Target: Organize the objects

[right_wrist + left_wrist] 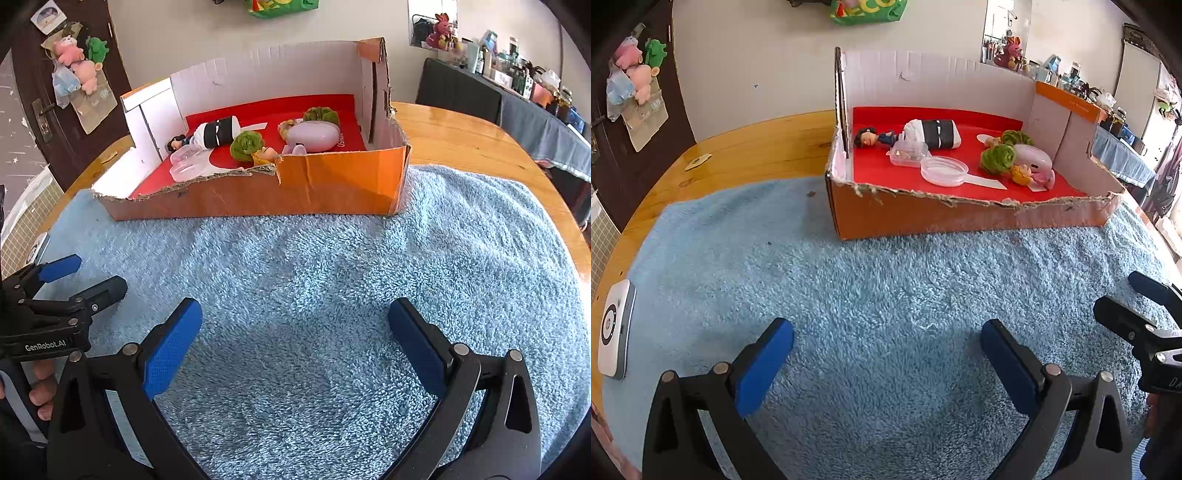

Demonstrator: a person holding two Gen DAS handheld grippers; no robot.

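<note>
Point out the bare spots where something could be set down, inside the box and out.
Outside, the blue towel lies bare between the cardboard box and both open tongs, left and right. Inside, free red floor runs along the back wall and at the near right corner. The middle is crowded: doll, clear lid, green balls, pink case.

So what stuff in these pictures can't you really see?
- Print on the green bag on the wall: cut off by the top edge, both views.
- Shelf items at the back: too small, left view.
- White device by the towel: mostly hidden behind the left gripper, right view.
- Yellow-haired figure in the cardboard box: partly hidden by its torn front wall.
</note>
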